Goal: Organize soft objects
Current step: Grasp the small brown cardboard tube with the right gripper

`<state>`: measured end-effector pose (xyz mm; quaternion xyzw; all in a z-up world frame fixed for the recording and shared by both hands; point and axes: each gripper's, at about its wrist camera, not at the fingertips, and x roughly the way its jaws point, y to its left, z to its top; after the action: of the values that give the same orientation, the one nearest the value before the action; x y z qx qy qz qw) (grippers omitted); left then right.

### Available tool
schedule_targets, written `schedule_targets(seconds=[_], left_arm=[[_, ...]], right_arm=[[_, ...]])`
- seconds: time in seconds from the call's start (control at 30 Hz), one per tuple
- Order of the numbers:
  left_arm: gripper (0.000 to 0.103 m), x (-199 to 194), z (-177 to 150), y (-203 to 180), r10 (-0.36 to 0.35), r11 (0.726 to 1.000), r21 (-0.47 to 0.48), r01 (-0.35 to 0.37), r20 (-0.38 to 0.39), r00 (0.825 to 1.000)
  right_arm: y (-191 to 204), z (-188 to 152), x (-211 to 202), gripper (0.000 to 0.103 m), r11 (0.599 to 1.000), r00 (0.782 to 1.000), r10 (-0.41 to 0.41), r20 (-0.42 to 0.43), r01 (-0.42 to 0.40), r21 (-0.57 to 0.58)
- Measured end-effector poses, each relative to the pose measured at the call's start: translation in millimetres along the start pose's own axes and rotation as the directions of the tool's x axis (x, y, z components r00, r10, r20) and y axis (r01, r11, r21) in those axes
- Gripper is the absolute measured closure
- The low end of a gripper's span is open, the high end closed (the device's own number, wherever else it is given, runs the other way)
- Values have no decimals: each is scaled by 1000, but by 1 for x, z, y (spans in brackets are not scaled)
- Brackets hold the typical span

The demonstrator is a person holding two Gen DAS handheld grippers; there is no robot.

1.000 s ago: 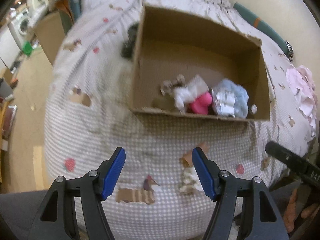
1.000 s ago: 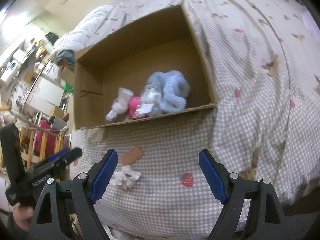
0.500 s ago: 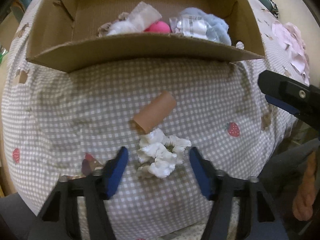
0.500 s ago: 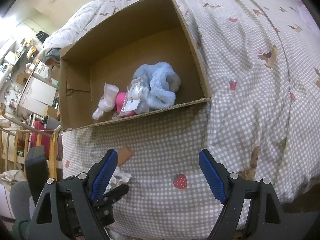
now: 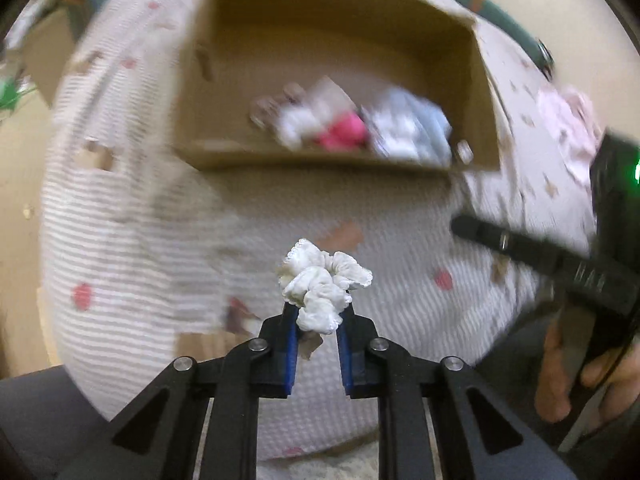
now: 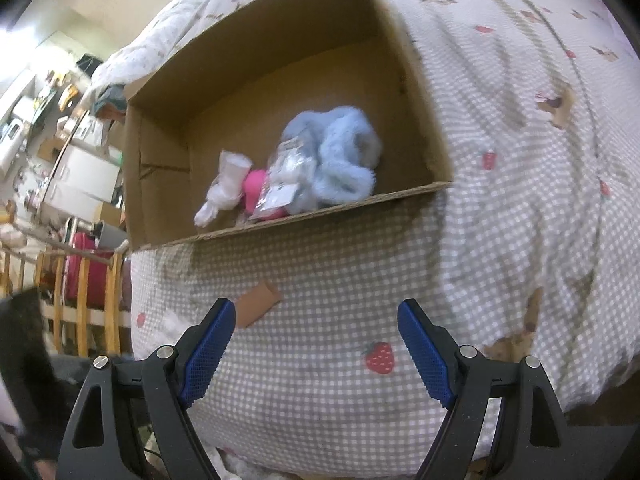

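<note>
A white frilly scrunchie (image 5: 322, 289) sits pinched between the blue pads of my left gripper (image 5: 318, 322), whose jaws are closing on it above the checked bedspread (image 5: 132, 240). Beyond it stands an open cardboard box (image 5: 320, 160) holding a fluffy blue item (image 6: 344, 160), a pink item (image 6: 254, 184), a white cloth piece (image 6: 224, 188) and a clear packet (image 6: 282, 184). My right gripper (image 6: 316, 348) hangs open over the bedspread (image 6: 520, 200) in front of the box (image 6: 160, 104), nothing between its fingers. In the left wrist view the right gripper's black body (image 5: 560, 264) shows at the right, a hand (image 5: 560, 376) on it.
A brown cardboard tube (image 6: 258, 304) lies on the bedspread just ahead of the right gripper's left finger. A pink frilly cloth (image 5: 568, 128) lies right of the box. Left of the bed are wooden rails (image 6: 84, 292), a pink bag (image 6: 80, 272) and white furniture (image 6: 80, 184).
My left gripper came down over the white scrunchie, closed on it and lifted it off the bedspread. The right gripper has stayed open and drifted slightly lower.
</note>
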<state>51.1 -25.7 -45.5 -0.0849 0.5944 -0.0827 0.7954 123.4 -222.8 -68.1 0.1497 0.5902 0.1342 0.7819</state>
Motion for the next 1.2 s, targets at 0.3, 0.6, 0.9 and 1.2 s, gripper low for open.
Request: schedule_targets(seconds=[0.3, 0.6, 0.9, 1.2], left_arm=[[88, -18, 13, 47, 86, 982, -175, -70, 88, 992], [88, -18, 13, 68, 92, 967, -245, -71, 75, 993], [88, -13, 20, 60, 84, 968, -243, -62, 81, 993], [87, -6, 20, 62, 85, 965, -255, -66, 61, 995]], right_arm=[[62, -1, 58, 15, 956, 988, -125, -92, 96, -277], [83, 2, 103, 59, 931, 985, -93, -148, 33, -364], [81, -2, 95, 94, 929, 986, -43, -160, -19, -369], [80, -8, 68, 94, 920, 993, -7, -119, -40, -390]])
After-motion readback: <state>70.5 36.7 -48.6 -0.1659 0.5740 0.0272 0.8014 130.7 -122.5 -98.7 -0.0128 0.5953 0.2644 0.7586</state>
